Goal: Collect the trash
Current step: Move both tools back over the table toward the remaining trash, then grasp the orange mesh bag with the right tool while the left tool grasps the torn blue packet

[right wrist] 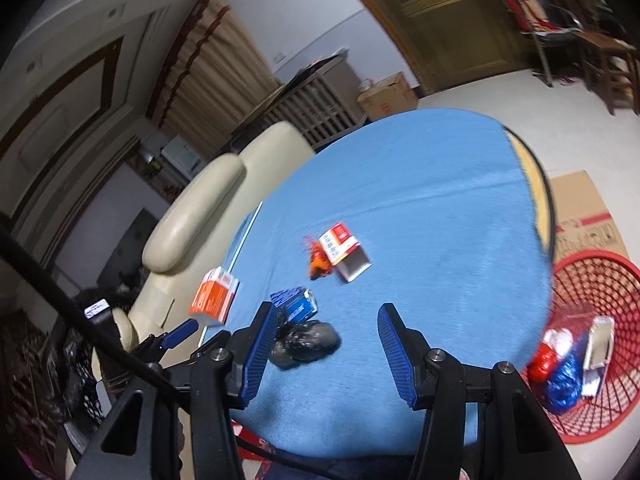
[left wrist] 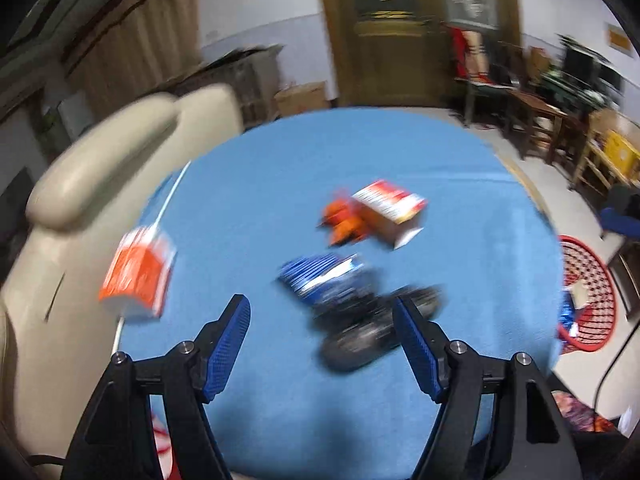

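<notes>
Trash lies on a round table with a blue cloth (left wrist: 400, 160) (right wrist: 420, 200). There is a black crumpled bag (left wrist: 360, 336) (right wrist: 306, 344), a blue packet (left wrist: 316, 276) (right wrist: 294, 304), an orange wrapper (left wrist: 340, 220) (right wrist: 318, 264), an open red-and-white box (left wrist: 390, 208) (right wrist: 344, 252) and an orange carton (left wrist: 138, 276) (right wrist: 214, 296) at the table's left edge. My left gripper (left wrist: 322, 308) hangs open over the near cloth, its fingertips just short of the bag. My right gripper (right wrist: 328, 320) is open and holds nothing; the bag lies beside its left finger (right wrist: 262, 344).
A red mesh basket (left wrist: 592, 292) (right wrist: 600, 280) stands on the floor right of the table, holding blue and red wrappers and a silver box. A cream armchair (left wrist: 100, 168) (right wrist: 200, 200) borders the left side. A cardboard box (right wrist: 580, 208) lies behind the basket. Chairs and furniture line the far wall.
</notes>
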Demonstrator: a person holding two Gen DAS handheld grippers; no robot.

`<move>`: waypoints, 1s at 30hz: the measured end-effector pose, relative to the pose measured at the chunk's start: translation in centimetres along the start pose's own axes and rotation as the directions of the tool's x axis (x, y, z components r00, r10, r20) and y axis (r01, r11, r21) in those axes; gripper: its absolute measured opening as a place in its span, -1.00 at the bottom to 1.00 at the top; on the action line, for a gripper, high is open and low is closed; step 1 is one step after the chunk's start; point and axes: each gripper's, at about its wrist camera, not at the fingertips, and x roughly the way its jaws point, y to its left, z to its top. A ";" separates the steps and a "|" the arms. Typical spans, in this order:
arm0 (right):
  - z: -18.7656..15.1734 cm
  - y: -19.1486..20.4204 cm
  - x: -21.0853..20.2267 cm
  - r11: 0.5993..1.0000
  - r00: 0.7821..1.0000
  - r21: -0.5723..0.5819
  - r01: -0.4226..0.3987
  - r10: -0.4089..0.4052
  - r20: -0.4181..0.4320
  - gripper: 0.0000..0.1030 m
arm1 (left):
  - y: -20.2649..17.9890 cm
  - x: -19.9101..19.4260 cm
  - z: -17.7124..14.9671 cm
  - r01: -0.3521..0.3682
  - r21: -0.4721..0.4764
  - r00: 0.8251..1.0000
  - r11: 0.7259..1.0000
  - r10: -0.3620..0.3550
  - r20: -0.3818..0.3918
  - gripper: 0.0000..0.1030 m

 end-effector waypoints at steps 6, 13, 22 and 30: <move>0.3 2.3 5.1 0.999 0.995 -0.052 -0.015 0.009 -0.099 0.10 | 7.3 1.8 -3.3 -0.076 -0.165 0.993 0.983 0.060 -0.103 0.44; -0.3 4.4 11.0 0.996 0.978 -0.078 -0.031 0.014 -0.208 0.11 | 9.2 2.6 -4.6 -0.035 -0.213 0.992 0.976 0.009 -0.125 0.44; 2.8 4.4 20.0 0.999 0.948 -0.010 -0.035 0.030 -0.318 0.11 | 8.8 5.6 -3.9 0.030 -0.199 0.988 0.979 -0.060 -0.142 0.44; 4.5 4.7 28.7 0.994 0.936 -0.022 0.104 -0.105 -0.336 0.11 | 11.1 8.0 -2.1 0.110 -0.295 0.975 0.949 -0.161 -0.154 0.44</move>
